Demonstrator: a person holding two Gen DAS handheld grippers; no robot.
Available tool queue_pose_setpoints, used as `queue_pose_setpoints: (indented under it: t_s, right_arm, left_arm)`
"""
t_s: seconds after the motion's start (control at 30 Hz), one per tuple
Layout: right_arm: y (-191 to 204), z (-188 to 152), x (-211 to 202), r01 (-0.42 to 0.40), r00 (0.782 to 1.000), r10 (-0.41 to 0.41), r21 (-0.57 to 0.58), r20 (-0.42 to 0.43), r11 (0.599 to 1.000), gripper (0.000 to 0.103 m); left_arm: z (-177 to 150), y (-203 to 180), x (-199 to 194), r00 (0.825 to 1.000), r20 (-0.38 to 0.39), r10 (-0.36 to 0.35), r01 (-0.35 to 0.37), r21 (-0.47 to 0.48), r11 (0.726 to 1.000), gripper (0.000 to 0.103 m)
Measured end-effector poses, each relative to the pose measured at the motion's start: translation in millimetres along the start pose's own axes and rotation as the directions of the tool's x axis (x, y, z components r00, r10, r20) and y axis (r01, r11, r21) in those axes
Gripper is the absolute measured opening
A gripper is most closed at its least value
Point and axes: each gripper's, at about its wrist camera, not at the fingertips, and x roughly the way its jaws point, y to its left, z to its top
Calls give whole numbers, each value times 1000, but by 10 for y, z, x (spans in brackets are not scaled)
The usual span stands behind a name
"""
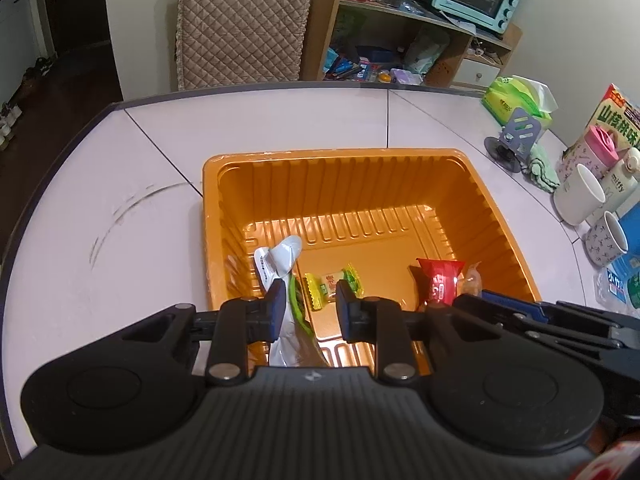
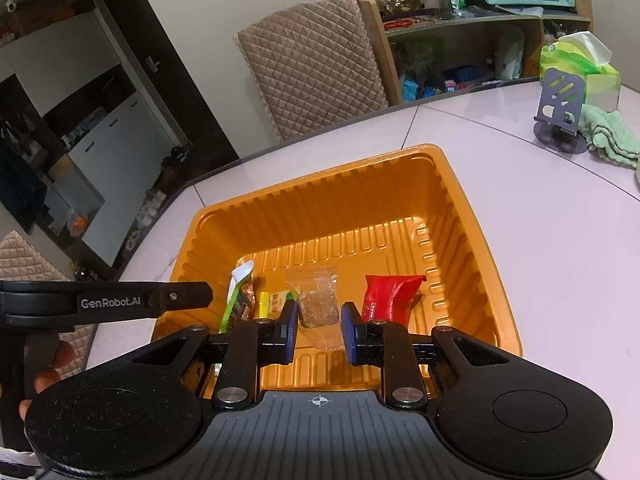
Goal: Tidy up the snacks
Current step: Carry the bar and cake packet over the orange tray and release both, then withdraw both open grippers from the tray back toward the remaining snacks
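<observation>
Two big things first: white table [image 1: 100, 200], and on it the orange ribbed tray [image 1: 332, 154], square and deep, sitting near your edge. All four snacks are inside the tray, along its near side.

Both of your tongs hang over the tray's near rim, pointing down into it. Your left gripper [image 1: 310, 304] has its jaws drawn in narrow. Your right gripper [image 2: 319, 330] is drawn in just as far and is clamped on the clear-wrapped pastry [image 2: 316, 300], whose wrapper meets both pads.

Snacks, by size:
- Green-and-white packet [image 1: 276, 260], tilted near the tray's left wall. It runs up between your left jaws along the left pad. You cannot tell from either view whether it is pinched.
- Red packet [image 2: 390, 294], farthest right, just beside the pastry.
- Clear-wrapped pastry, between the red packet and the candy.
- Yellow-and-green candy [image 1: 330, 282], flat on the tray floor, just beside the green-and-white packet.
</observation>
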Motion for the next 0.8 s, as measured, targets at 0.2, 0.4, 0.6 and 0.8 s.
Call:
queue_pose_setpoints:
  t_s: [0.2, 0.4, 0.6, 0.8]
  right_arm:
    - [25, 17, 1, -6, 1000, 6, 2, 20, 1000, 24]
    - [50, 53, -60, -25, 997, 23, 25, 75, 999, 58]
    - [45, 73, -166, -15, 996, 12, 30, 91, 999, 60]
    - [21, -4, -321, 20, 996, -23, 27, 83, 999, 61]
  left_arm:
    - [-23, 12, -67, 1000, 10, -12, 12, -4, 1000, 23]
    - [-59, 76, -157, 1000, 16, -22, 22, -19, 1000, 25]
    - [-124, 79, -279, 999, 25, -39, 39, -12, 999, 31]
    - [-210, 60, -420, 998, 33, -52, 52, -3, 999, 35]
